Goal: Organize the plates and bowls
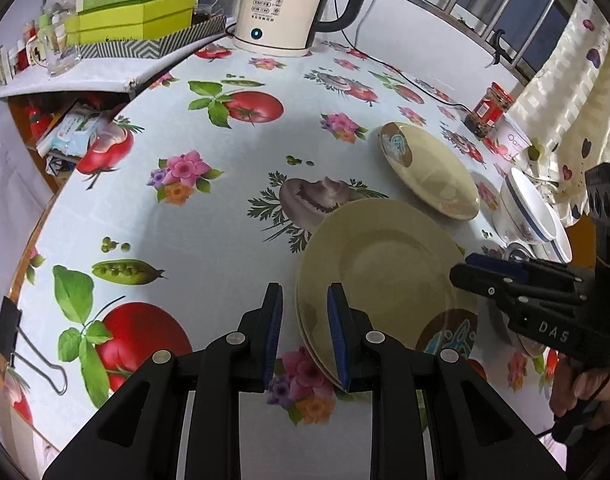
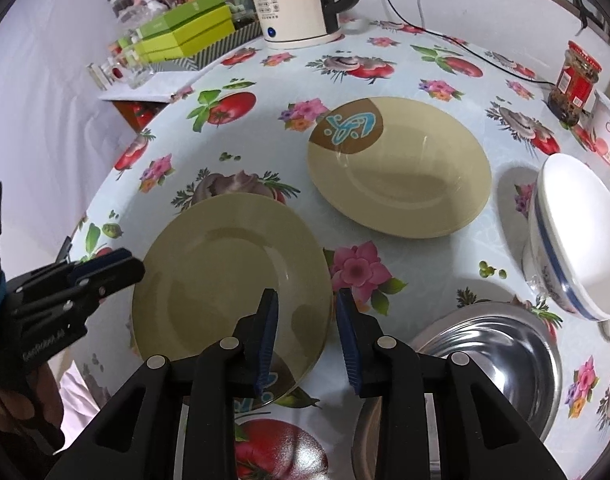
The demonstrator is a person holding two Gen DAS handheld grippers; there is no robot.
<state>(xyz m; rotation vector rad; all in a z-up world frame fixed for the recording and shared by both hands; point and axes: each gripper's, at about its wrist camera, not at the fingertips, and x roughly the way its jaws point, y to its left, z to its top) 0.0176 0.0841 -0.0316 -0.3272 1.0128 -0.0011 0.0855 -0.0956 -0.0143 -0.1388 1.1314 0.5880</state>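
A near stack of two beige plates (image 1: 385,272) (image 2: 225,276) lies on the table. My left gripper (image 1: 305,320) is open, its jaws on either side of the stack's left rim; it shows at the left of the right wrist view (image 2: 109,268). My right gripper (image 2: 307,328) is open with the stack's right rim between its jaws; it shows at the right of the left wrist view (image 1: 489,276). A second beige plate (image 1: 429,168) (image 2: 401,164) with a brown and blue mark lies farther back. A white bowl with a blue band (image 1: 529,216) (image 2: 573,236) and a steel bowl (image 2: 497,356) stand at the right.
A white kettle (image 1: 281,8) (image 2: 293,0) with its cord stands at the back. Green boxes (image 1: 141,12) sit on a shelf at the back left. A red jar (image 1: 491,108) (image 2: 575,80) and a white tub (image 2: 609,128) stand at the back right. A binder clip (image 1: 9,332) grips the table's left edge.
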